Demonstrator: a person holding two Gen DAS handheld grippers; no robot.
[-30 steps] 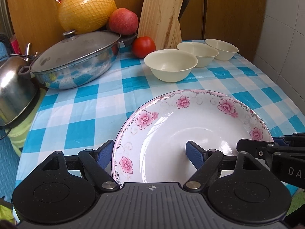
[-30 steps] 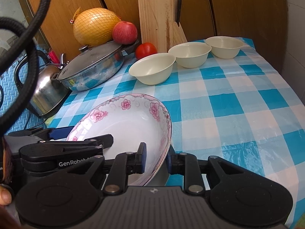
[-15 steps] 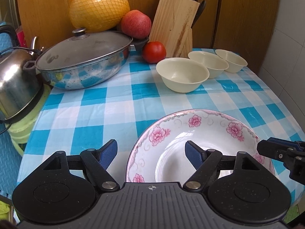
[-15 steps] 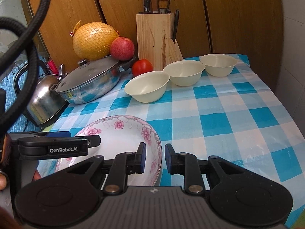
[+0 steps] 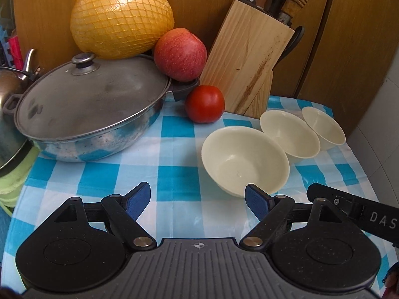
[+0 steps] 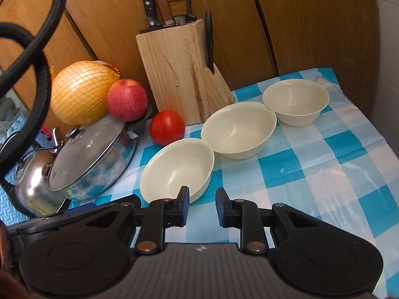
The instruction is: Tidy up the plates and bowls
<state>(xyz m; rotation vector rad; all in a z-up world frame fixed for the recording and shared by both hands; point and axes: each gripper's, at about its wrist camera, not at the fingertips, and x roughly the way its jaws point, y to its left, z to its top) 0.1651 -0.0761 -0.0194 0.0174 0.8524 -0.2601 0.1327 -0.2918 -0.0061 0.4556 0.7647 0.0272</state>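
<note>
Three cream bowls stand in a row on the blue checked cloth: a near bowl (image 5: 245, 160), a middle bowl (image 5: 290, 134) and a far bowl (image 5: 324, 127). My left gripper (image 5: 198, 194) hovers just short of the near bowl, its jaws opening wide with only cloth between them. The right fingertip (image 5: 256, 199) overlaps that bowl's front rim in the view. My right gripper (image 6: 202, 201) keeps a narrow gap that holds nothing, in front of the near bowl (image 6: 178, 168) and the middle bowl (image 6: 239, 129). The far bowl (image 6: 296, 104) sits by the table's right edge. No plate is in view.
A lidded steel pan (image 5: 92, 109) and a kettle (image 5: 7, 114) fill the left side. A netted pomelo (image 5: 119, 17), an apple (image 5: 179, 53), a tomato (image 5: 204, 103) and a knife block (image 5: 247, 62) line the wooden back wall. The right gripper's body (image 5: 349, 206) is close beside my left gripper.
Both grippers have moved forward toward the bowls. The flowered plate has dropped out of both views, and its rim is no longer between the right fingers. The left jaws stand slightly wider.
</note>
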